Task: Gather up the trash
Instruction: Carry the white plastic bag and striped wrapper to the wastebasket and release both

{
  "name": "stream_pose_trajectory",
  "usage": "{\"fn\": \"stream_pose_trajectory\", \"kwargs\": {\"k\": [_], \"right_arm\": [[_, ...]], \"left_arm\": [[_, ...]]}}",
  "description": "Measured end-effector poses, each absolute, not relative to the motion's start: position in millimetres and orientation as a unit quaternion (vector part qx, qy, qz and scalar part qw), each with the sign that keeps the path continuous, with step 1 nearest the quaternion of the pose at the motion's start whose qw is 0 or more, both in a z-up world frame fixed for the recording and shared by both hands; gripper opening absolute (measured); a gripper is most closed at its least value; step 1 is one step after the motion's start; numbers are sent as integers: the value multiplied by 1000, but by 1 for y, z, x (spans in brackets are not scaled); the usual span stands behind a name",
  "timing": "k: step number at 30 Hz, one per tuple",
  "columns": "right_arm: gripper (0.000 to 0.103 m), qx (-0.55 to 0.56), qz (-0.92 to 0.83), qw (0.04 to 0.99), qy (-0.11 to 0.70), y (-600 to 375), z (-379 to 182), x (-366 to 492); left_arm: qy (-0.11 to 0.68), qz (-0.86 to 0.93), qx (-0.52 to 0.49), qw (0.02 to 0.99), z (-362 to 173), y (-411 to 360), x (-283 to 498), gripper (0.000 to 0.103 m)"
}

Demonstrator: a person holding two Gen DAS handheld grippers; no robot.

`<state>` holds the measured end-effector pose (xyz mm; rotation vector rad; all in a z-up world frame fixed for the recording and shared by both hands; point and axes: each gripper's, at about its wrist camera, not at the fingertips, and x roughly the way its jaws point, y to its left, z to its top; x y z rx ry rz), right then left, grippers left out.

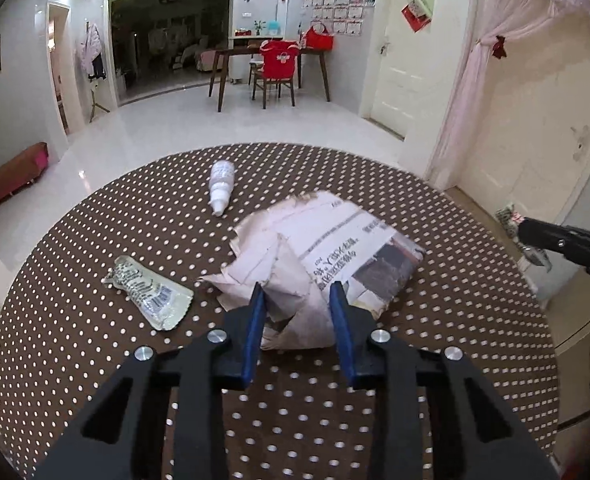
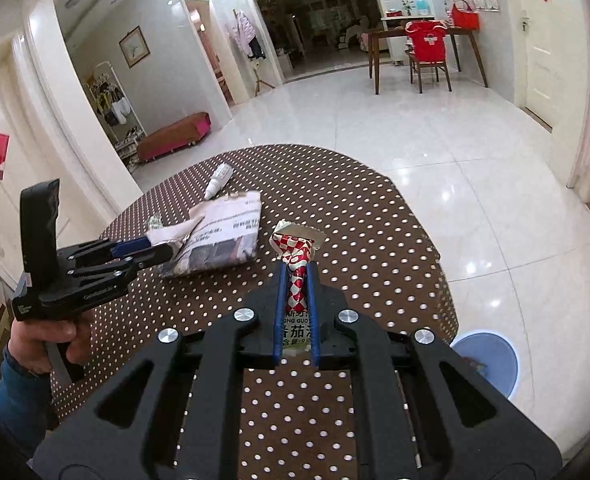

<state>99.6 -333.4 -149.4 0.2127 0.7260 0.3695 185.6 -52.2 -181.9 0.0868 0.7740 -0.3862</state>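
Gripping a red-and-white checkered wrapper [image 2: 297, 276] tightly between its blue fingers, the right gripper [image 2: 297, 270] is hovering over a round table [image 2: 375, 216] covered in brown polka-dot cloth. The left gripper [image 1: 299, 290] is reaching with its jaws parted around a crumpled edge of a folded newspaper [image 1: 335, 240]. A silver sachet [image 1: 151, 294] and a small white bottle [image 1: 221, 186] are lying nearby.
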Motion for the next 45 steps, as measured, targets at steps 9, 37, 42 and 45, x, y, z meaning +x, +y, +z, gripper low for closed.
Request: {"fn": "stream_pose_trajectory", "kwargs": {"k": [9,37,42,45], "right_arm": [[10,130,161,918,337,-368,-141,95],[10,266,-25,908,322,-588,-192,68],[10,291,-29,890,349,-611,-228,82],[10,306,-30,879,364,-621,-252,86]], "left_arm": [[352,-228,60,906,-160,-87,167,30],[366,-400,255,801,-181,-385,175,30],[402,-401,343,748,-225,-447,182,30],[419,-405,379,719,-248,-476,183,30]]}}
